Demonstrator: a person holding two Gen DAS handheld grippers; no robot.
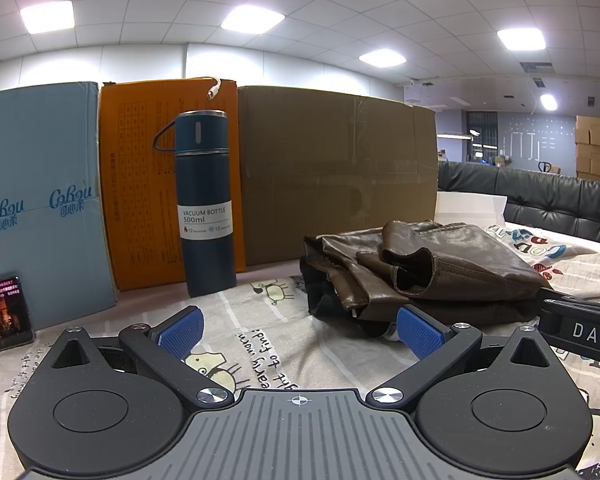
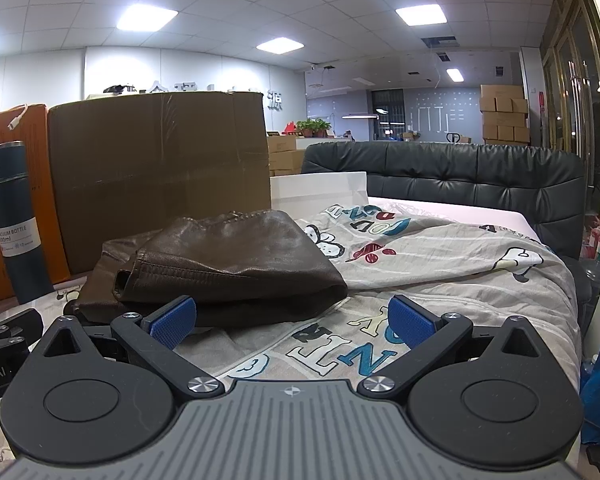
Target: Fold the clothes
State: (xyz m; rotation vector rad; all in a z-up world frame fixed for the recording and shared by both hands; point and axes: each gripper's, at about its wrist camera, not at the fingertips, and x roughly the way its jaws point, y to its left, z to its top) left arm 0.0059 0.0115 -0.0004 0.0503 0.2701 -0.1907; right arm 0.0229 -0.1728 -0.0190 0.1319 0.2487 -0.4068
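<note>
Your brown leather jacket point(image 1: 416, 268) sits bunched and creased at 1 o'clock on the cartoon-print sheet point(image 1: 260, 320) — left gripper point(image 1: 300, 330) and right gripper point(image 2: 294, 322) both spread wide, holding nothing.

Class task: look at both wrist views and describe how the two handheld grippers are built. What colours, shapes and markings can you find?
The left gripper and the right gripper look alike: a grey ribbed base plate with a small crosshair mark, two round black discs, and black link arms with silver screws. The fingers carry blue textured pads. White lettering shows on each gripper's black side where it appears in the other view. No hands, sleeves or gripper cables are visible.
</note>
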